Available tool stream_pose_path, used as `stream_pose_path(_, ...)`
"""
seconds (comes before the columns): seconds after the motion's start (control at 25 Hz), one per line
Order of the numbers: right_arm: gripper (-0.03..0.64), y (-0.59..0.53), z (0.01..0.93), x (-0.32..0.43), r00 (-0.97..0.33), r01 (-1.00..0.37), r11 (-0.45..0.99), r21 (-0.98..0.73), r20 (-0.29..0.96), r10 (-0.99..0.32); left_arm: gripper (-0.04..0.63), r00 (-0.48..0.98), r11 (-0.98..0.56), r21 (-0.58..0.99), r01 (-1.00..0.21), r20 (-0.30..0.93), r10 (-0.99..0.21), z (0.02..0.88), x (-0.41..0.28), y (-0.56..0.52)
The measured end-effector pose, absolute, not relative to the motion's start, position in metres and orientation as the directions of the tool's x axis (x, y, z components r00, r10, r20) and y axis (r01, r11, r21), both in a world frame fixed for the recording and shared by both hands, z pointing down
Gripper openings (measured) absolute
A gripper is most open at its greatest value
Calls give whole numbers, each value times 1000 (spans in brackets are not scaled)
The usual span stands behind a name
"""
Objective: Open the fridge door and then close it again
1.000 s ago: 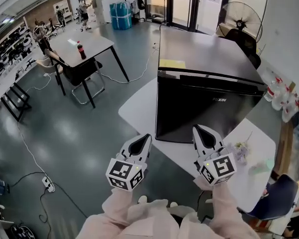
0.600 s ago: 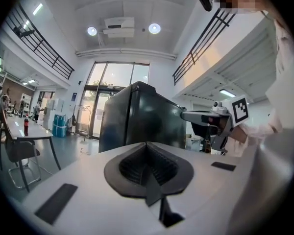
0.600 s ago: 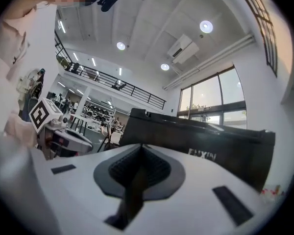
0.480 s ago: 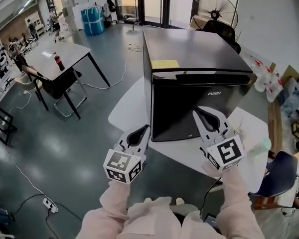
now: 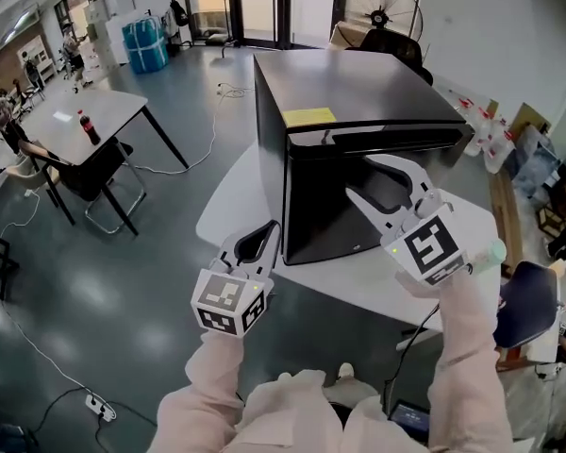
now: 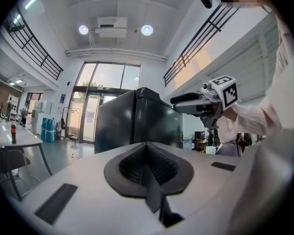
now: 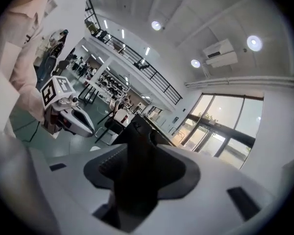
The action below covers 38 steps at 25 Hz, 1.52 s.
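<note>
Right gripper [image 5: 361,177] hangs in the head view with its jaws spread wide, having just been opening. Nothing is caught between them, and they sit before the upper front of the black fridge [image 5: 358,92], just below the top edge of the door. That fridge stands on a low white table [image 5: 228,210] with its door closed and a yellow note [image 5: 309,116] on its top. The left gripper [image 5: 272,229] is lower and to the left, off the fridge's corner, with its jaws together. From the left gripper view, its own jaws [image 6: 148,153] meet with nothing between them; the fridge [image 6: 137,119] rises ahead and the right gripper [image 6: 179,102] is held level at its right side. From the right gripper view, the jaws [image 7: 137,170] stand apart on nothing, with the left gripper [image 7: 83,124] off to the left.
</note>
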State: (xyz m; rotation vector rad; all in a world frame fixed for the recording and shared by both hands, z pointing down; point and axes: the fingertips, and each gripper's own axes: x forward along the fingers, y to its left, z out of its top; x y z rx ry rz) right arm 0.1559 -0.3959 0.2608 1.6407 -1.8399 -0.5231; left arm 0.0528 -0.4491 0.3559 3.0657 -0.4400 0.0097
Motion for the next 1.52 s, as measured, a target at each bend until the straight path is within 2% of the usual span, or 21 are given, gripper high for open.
stream_pose_path(0.36,192,-430,258,156,31,-604,250,757,335,-942,11,951,-950,56,-308,23,-308,346,51,-474)
stream_pose_path(0.6,166,-441,266,155,113,-506,317,802,426,-898,11,951,-950,44,-309,29,-308,345,48,-482)
stream_pose_path(0.84,150,-443,271,153,186,-431,347,833,458,-869,11,951,-950,34,-309,44,-307,348,44,-479)
stream_pose_path(1.08,135,-442,271,152,198,-440,372,818,492,-848,11,953,-954,26,-299,55,-297,352,38,-473)
stream_pose_path(1.52,127,-436,270,150,213,-423,359,832,476,-853,11,955,-955,63,-290,88,-284,372,37,-459)
